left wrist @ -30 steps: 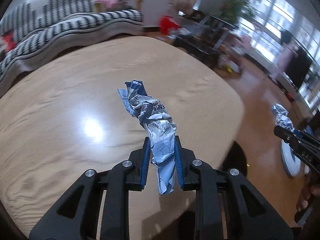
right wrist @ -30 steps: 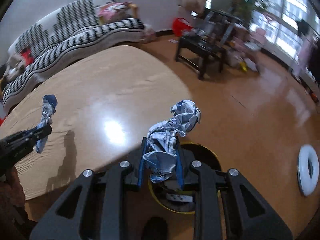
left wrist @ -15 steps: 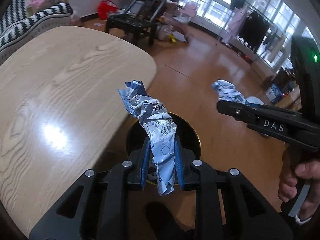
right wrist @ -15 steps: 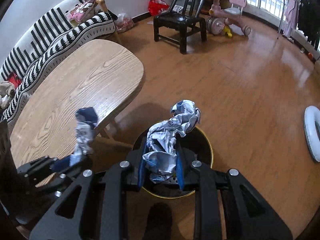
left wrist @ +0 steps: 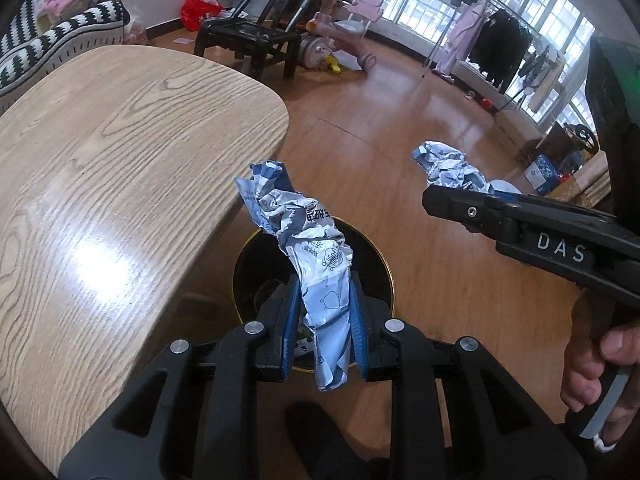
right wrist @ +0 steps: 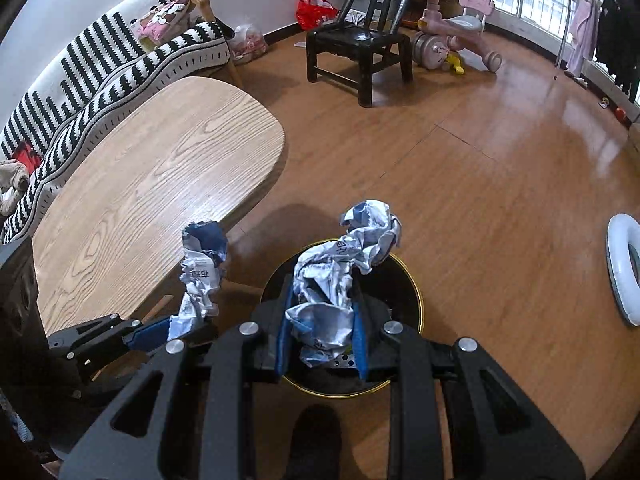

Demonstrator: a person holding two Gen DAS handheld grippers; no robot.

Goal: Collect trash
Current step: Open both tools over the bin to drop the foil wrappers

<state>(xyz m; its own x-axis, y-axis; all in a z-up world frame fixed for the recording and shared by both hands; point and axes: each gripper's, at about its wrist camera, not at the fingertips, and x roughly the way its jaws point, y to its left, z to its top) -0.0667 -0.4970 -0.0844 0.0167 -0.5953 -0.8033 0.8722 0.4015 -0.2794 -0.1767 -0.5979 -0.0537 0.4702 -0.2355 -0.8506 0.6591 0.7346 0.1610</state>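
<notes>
Both grippers have swung off the light wooden tabletop (left wrist: 120, 152) to the black gold-rimmed round bin (right wrist: 404, 280). Your left gripper (left wrist: 323, 334) pinches a crumpled blue-white wrapper (left wrist: 308, 248), your right gripper (right wrist: 320, 334) a crumpled white wrapper (right wrist: 344, 272); release next.

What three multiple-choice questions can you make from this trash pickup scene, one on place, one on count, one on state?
1. Where does the black bin stand?
A. On the wooden floor beside the table
B. On the table
C. On the black chair

2. How many crumpled wrappers are held?
A. One
B. Two
C. Three

3. What is the left tool doing?
A. Open, empty
B. Shut on a wrapper
C. Resting on the table

Answers: 1 A, the bin sits on the floor by the table's edge. 2 B, the left wrapper and the right wrapper, one per tool. 3 B, blue pads press its wrapper.
</notes>
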